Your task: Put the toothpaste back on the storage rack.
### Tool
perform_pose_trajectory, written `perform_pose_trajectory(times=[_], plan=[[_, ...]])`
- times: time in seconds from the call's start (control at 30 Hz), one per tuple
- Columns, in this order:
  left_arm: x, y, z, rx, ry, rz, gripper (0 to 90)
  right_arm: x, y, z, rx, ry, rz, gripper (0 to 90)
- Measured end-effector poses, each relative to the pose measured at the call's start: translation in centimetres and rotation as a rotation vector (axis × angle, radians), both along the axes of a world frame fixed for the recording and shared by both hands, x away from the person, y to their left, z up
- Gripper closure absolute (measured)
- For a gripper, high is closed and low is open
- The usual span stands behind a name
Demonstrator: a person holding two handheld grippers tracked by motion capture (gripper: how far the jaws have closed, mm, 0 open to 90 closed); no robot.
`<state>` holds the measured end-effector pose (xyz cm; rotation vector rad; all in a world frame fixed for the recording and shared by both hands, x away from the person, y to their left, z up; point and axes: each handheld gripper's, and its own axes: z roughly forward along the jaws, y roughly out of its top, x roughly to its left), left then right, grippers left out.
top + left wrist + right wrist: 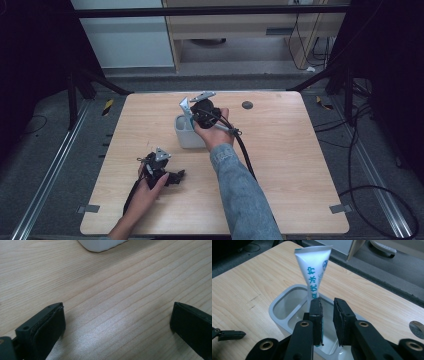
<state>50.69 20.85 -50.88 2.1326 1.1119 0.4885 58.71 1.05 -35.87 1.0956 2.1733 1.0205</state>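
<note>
A white toothpaste tube (313,272) with blue lettering stands in a grey-white holder (280,305), its flat crimped end up and its body leaning over the holder's rim; its lower part goes down into one of the compartments. In the high view the tube (186,111) rises from the holder (186,134), which sits near the middle of the light wooden counter (290,165), slightly to the left and toward the far side. The right tongs (327,322) hang over the holder, their black pads a narrow gap apart; the tube passes just behind the left pad, and nothing sits in the gap, so the pads clamp on nothing. In the high view the right tongs (192,120) are held from above by a hand in a denim sleeve (240,190), a black cable (246,152) trailing toward the near edge. Well apart, at the near left of the counter, the left tongs (176,176) lie low in the person's other hand, pointing right. In their own view the left tongs (117,322) stand wide apart over bare wood, with a corner of the holder (100,245) at the far edge. A small dark disc (247,105) lies on the far right part of the counter.
</note>
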Motion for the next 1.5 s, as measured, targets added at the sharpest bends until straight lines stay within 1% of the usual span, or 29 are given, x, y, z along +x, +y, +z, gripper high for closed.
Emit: perform_pose_trajectory(times=[0.07,0.2,0.3,0.43,0.57,0.63,0.7,0.73,0.8,0.9,0.97,1.03,1.1,1.13,1.2,1.27,1.33,1.4,1.47,1.5], plan=[[-0.1,0.0,0.0,0.001,-0.001,-0.003,0.0,0.1,-0.2,0.1,-0.002,-0.003,-0.002,76.6],[-0.2,0.1,0.0,0.000,-0.001,-0.011,0.0,0.3,-0.7,0.3,-0.009,-0.002,0.000,71.2],[-0.2,0.1,0.0,-0.001,-0.001,-0.011,0.0,0.3,-1.4,0.6,-0.008,-0.003,-0.002,63.5],[-0.2,0.1,0.0,-0.002,-0.001,-0.010,0.0,0.0,-2.4,1.1,0.009,-0.003,-0.013,51.7],[-0.2,0.1,0.0,-0.001,-0.001,-0.010,0.0,-0.3,-3.2,1.5,0.025,-0.007,-0.027,43.3],[-0.2,0.1,0.0,-0.001,-0.001,-0.011,0.0,-0.6,-3.6,1.7,0.036,-0.009,-0.037,36.3],[-0.2,0.1,0.0,0.000,-0.001,-0.014,0.0,-0.8,-3.8,1.8,0.020,-0.018,-0.034,30.4],[-0.2,0.1,0.0,0.000,0.000,-0.015,0.0,-0.8,-3.9,1.9,0.021,-0.018,-0.031,27.3],[-0.2,0.1,0.0,0.000,0.000,-0.014,0.0,-0.9,-4.0,2.0,0.035,-0.006,-0.020,25.2],[-0.2,0.1,0.0,0.000,-0.001,-0.015,0.0,-1.1,-4.3,2.1,0.047,-0.008,-0.011,19.9],[-0.2,0.0,0.0,0.000,-0.001,-0.015,0.0,-1.3,-4.4,2.1,0.053,-0.007,-0.002,17.4],[-0.1,0.0,0.0,0.001,-0.001,-0.014,0.0,-1.4,-5.0,2.0,0.070,-0.013,0.007,14.0],[-0.1,0.0,0.0,0.001,-0.001,-0.014,0.0,-1.5,-5.4,1.8,0.054,-0.024,0.012,13.0],[-0.1,0.0,0.0,0.001,-0.001,-0.014,0.0,-1.5,-5.4,1.8,0.054,-0.024,0.012,13.0],[-0.1,0.0,0.0,0.000,-0.002,-0.014,0.0,-1.7,-5.8,1.6,0.039,-0.032,0.005,12.3],[-0.1,0.0,0.0,0.000,-0.002,-0.015,0.0,-1.9,-6.3,1.4,0.037,-0.031,-0.010,10.9],[-0.2,0.0,0.0,-0.001,-0.002,-0.017,0.0,-2.1,-6.9,1.3,0.049,-0.050,-0.024,11.0],[-0.2,0.0,0.0,-0.002,-0.001,-0.018,0.0,-2.4,-7.6,1.3,0.063,-0.055,-0.050,10.8],[-0.2,0.0,0.0,-0.002,-0.002,-0.018,0.0,-2.6,-8.2,1.5,0.046,-0.053,-0.062,10.4],[-0.2,0.0,0.0,-0.002,-0.002,-0.019,0.0,-2.6,-8.2,1.5,0.046,-0.053,-0.062,10.4]])
